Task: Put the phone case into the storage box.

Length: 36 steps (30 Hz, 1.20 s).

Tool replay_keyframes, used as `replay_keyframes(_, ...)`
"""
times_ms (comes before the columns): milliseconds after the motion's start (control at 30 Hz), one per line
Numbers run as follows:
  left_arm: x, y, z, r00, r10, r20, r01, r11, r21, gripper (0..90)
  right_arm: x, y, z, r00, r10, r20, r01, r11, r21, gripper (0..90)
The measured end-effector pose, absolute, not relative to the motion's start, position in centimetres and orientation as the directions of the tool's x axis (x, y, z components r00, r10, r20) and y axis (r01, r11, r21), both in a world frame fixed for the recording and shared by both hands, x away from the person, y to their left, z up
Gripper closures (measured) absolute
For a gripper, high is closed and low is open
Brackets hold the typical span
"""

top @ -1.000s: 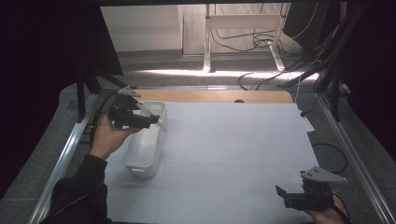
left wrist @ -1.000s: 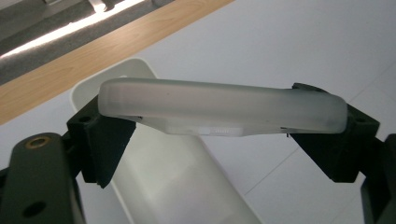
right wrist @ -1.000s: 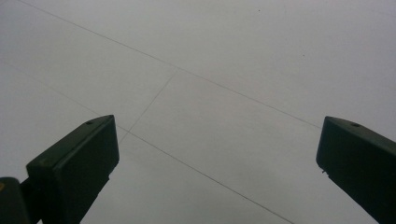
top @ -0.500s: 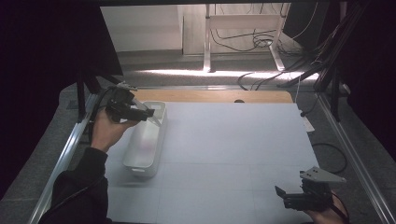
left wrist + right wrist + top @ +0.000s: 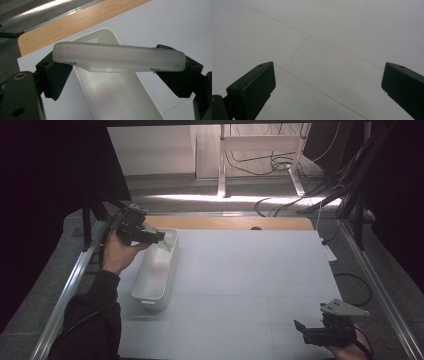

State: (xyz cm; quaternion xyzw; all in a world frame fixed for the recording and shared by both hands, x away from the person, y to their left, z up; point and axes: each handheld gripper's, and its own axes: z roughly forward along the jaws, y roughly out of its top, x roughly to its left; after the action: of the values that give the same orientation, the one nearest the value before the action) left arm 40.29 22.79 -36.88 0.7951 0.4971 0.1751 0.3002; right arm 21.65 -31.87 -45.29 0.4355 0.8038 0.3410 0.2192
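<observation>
A dim room surrounds the table (image 5: pixel 250 285), whose top is covered by a white sheet crossed with faint grid lines; a strip of bare wood (image 5: pixel 235 222) shows along its far edge, and metal rails run down both sides. Beyond it, a band of light falls on grey floor, where dark cables (image 5: pixel 280 165) tangle around a pale stand. A long white bin (image 5: pixel 155 280) sits at the table's left side. Over its far end, the left hand-held gripper (image 5: pixel 159 238) pinches a translucent phone case (image 5: pixel 117 56) by its two ends, held across above the bin. The right hand-held gripper (image 5: pixel 299 329) rests at the near right corner, jaws spread over bare sheet.
</observation>
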Motion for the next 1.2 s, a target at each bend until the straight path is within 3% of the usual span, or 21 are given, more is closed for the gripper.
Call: replay_keyframes(1200,45.3,22.2,-40.5,0.371,0.929,-0.008,0.754,-0.296,0.586,17.4,21.7,-31.7,-45.4,-0.554,0.83,-0.058,0.545,0.415,0.729,0.0)
